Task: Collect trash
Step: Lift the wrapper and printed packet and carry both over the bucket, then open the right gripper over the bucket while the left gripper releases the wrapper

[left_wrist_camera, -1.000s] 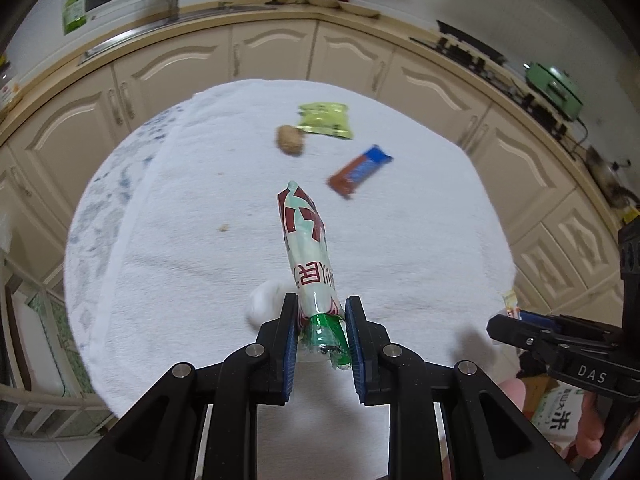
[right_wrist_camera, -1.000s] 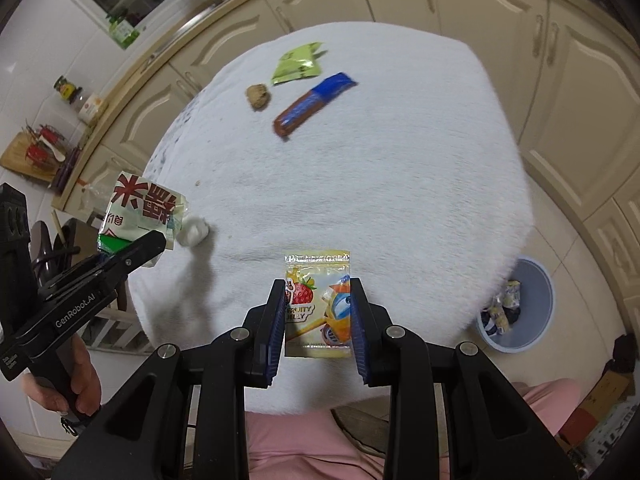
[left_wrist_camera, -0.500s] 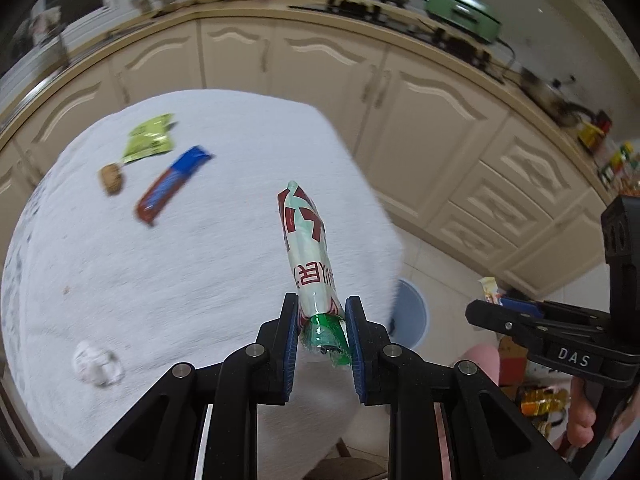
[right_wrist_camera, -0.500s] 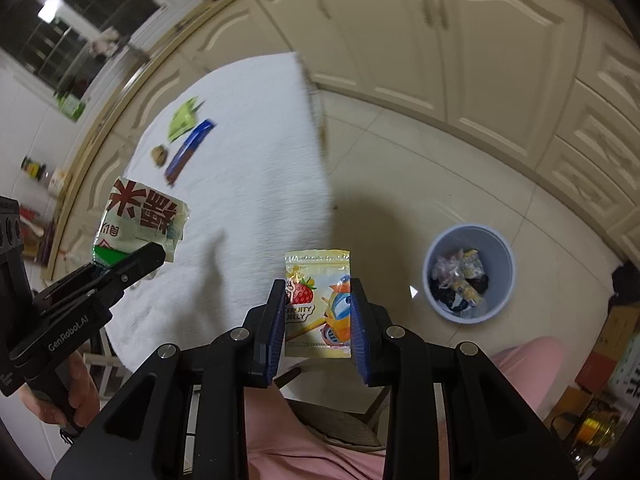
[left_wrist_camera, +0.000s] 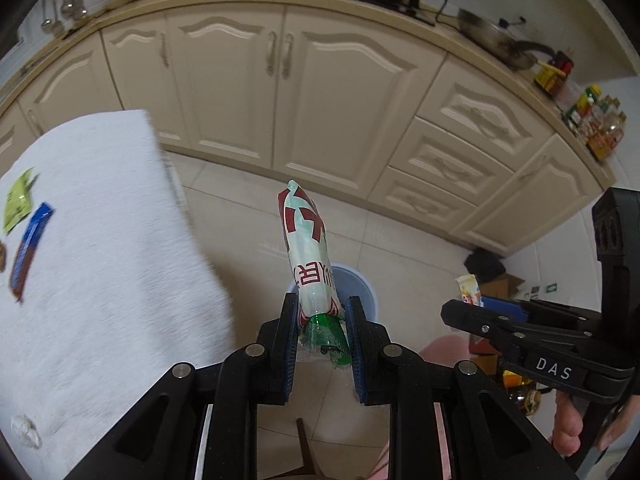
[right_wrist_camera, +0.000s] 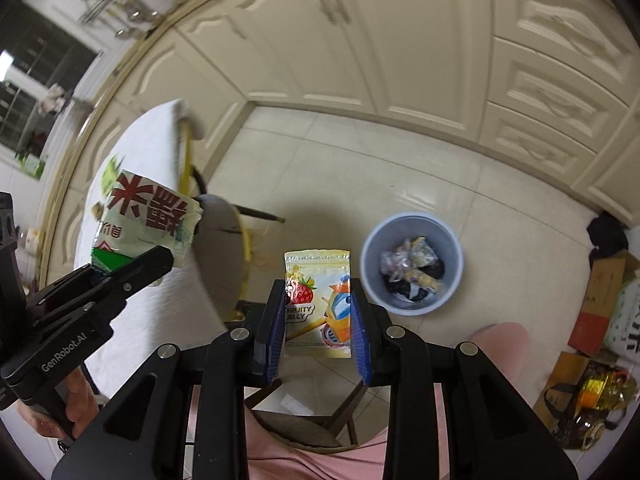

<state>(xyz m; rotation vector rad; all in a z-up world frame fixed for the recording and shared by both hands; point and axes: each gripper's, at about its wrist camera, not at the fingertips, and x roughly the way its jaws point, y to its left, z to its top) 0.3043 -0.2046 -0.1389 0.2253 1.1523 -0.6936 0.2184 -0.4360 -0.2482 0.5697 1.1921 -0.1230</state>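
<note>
Both grippers swung off surface [left_wrist_camera: 100, 240] toward bin [right_wrist_camera: 412, 264]: left gripper [left_wrist_camera: 322, 340] clamps green-white wrapper [left_wrist_camera: 308, 256], right gripper [right_wrist_camera: 318, 320] clamps jelly pouch [right_wrist_camera: 318, 300]; drop next.

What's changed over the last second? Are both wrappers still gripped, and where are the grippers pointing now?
Both grippers swung away from the white-clothed table toward the floor and the blue bin. Unchanged: the left gripper stays shut on the green-and-white wrapper, the right gripper on the fruity jelly pouch. Nothing has been released; the blue bar wrapper remains on the table.

Pale green wrapper [left_wrist_camera: 307, 256] (red lettering), yellow jelly pouch [right_wrist_camera: 318, 304], blue-grey bin [right_wrist_camera: 412, 263], white cloth [left_wrist_camera: 100, 248].
</note>
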